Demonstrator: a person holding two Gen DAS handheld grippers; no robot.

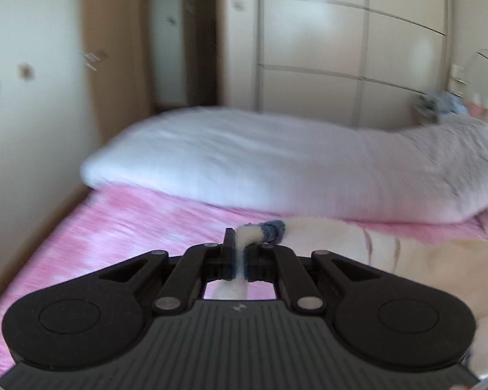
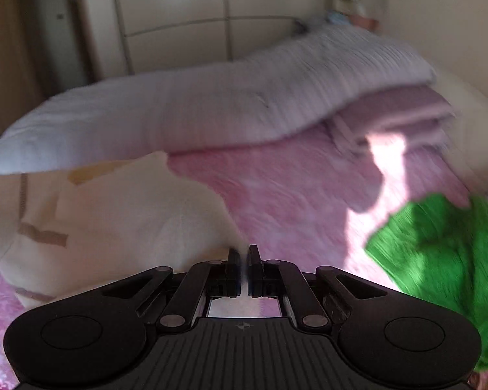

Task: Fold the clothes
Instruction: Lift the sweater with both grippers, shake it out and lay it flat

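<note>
A cream garment (image 2: pixel 120 208) with tan and pale stripes lies on the pink bed cover (image 2: pixel 292 191). It also shows in the left wrist view (image 1: pixel 390 256) at the right. My left gripper (image 1: pixel 242 253) is shut on an edge of this cream garment, near a blue trim (image 1: pixel 273 229). My right gripper (image 2: pixel 243 260) is shut on a thin edge of the same cream garment at its right side. A green garment (image 2: pixel 445 253) lies on the bed to the right of my right gripper.
A long white pillow (image 1: pixel 244 165) lies across the head of the bed; it also shows in the right wrist view (image 2: pixel 179 113). Folded pink bedding (image 2: pixel 400 107) sits under its right end. A white wardrobe (image 1: pixel 341 48) stands behind, a wall (image 1: pixel 26 97) at the left.
</note>
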